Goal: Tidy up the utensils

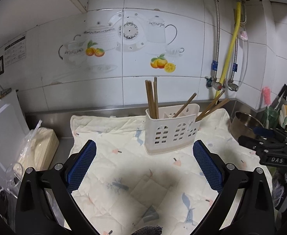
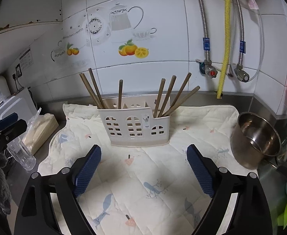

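A cream plastic utensil holder point(image 1: 170, 131) with window cut-outs stands upright on a quilted cloth point(image 1: 135, 180); it also shows in the right wrist view point(image 2: 135, 125). Several brown chopsticks point(image 2: 168, 96) stand in its compartments, some at the left end point(image 2: 92, 90), one in the middle point(image 2: 120, 94). My left gripper point(image 1: 144, 148) is open and empty, in front of the holder. My right gripper point(image 2: 143, 154) is open and empty, also in front of the holder. The right gripper point(image 1: 268, 146) shows at the right edge of the left wrist view.
A steel pot point(image 2: 256, 139) sits at the cloth's right edge. A clear glass point(image 2: 23, 152) and a bagged box point(image 2: 39, 129) stand left of the cloth. A rack with knives and a pink brush point(image 1: 266, 96) is at the far right. Pipes and valves point(image 2: 210, 70) run down the tiled wall.
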`<action>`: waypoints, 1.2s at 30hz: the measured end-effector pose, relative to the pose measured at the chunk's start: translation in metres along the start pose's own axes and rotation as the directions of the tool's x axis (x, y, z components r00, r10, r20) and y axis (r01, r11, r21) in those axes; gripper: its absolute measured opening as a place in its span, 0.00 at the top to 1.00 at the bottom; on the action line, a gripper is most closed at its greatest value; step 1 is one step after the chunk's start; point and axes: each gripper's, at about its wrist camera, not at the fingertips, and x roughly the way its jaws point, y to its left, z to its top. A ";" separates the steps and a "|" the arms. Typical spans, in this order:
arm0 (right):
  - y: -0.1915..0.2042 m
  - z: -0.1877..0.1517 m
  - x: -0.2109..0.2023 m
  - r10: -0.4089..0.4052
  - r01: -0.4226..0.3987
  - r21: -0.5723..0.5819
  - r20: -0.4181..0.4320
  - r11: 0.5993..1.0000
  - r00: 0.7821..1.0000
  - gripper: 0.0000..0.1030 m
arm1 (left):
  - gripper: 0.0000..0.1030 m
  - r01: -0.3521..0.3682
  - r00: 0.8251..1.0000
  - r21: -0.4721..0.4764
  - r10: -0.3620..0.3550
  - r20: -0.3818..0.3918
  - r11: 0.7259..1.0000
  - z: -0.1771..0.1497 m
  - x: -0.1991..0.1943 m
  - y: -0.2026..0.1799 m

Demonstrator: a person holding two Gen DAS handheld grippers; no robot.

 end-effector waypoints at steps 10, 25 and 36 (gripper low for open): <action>0.011 -0.022 -0.017 -0.033 0.034 -0.016 0.018 0.999 0.999 0.11 | 0.05 -0.019 1.000 0.001 0.019 -0.023 1.000 -0.024 -0.009 0.005; 0.017 -0.047 -0.021 -0.060 0.060 -0.006 -0.008 0.998 0.998 0.10 | 0.05 0.002 0.998 -0.012 -0.003 -0.056 1.000 -0.048 -0.011 0.005; 0.017 -0.051 -0.024 -0.064 0.064 -0.011 -0.010 0.998 0.998 0.10 | 0.05 -0.004 0.998 0.000 0.004 -0.068 1.000 -0.054 -0.009 0.000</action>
